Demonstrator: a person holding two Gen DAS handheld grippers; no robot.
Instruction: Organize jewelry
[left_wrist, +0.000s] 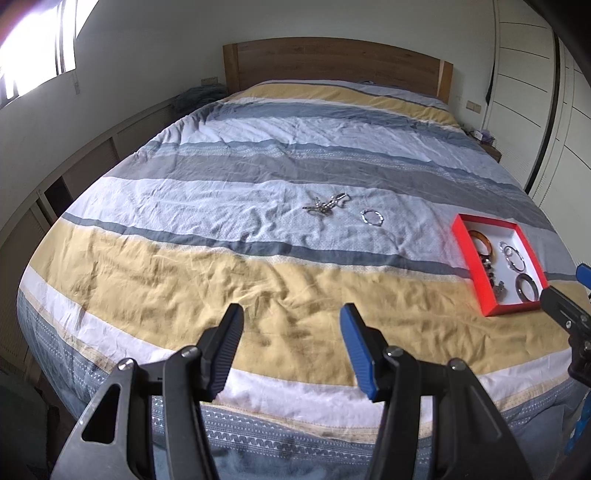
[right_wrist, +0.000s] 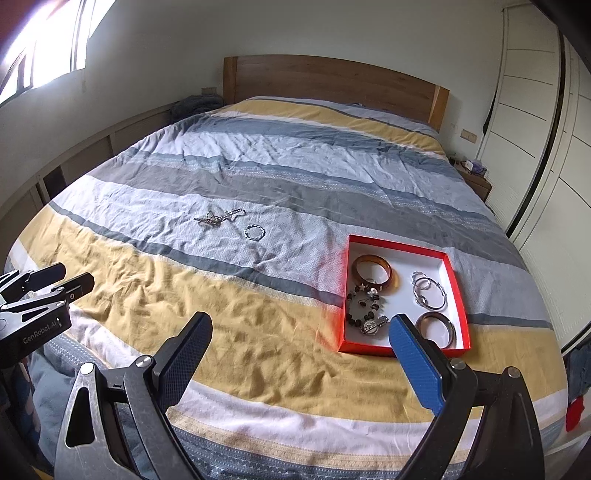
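From the left wrist view, the left hand-held gripper (left_wrist: 291, 343) hangs wide open and empty over the bed (left_wrist: 184, 280), well short of a tangled silver chain (left_wrist: 327, 205) and a small beaded bracelet (left_wrist: 373, 217) lying loose on the pale stripe. Both look light and limp; the chain would likely sag and snag, so pinching its bunched middle seems safest

From the right wrist view, the right hand-held gripper (right_wrist: 301, 343) is likewise spread and holds nothing, near the red tray (right_wrist: 458, 291) with its rigid amber bangle (right_wrist: 373, 273), best taken across the rim
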